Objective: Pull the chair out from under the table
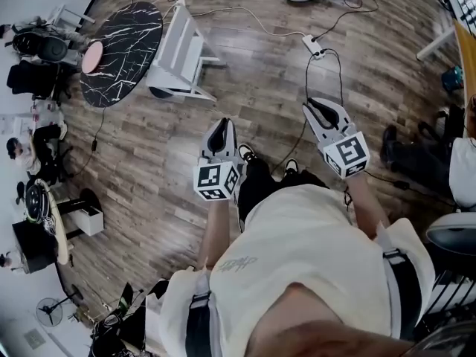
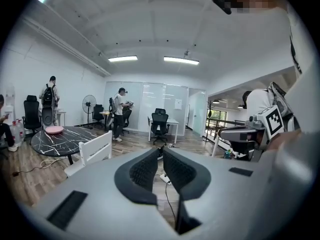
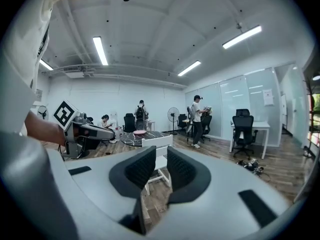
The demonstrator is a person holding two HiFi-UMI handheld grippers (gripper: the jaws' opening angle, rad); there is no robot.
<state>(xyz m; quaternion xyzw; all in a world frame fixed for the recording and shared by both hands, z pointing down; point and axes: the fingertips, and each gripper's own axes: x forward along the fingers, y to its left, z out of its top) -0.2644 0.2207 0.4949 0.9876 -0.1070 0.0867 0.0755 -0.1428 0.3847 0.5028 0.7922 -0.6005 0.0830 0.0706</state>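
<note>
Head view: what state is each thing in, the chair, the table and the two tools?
White chair: upright, pushed up to the table, untouched.
Round black marble table: standing, a pink disc on top.
Left tool: jaws together, empty.
Right tool: jaws slightly apart, empty.

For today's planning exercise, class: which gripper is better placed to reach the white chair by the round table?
Probably left: the left gripper, though shut, is nearer the white chair, ahead to the left; the right gripper is farther off.
</note>
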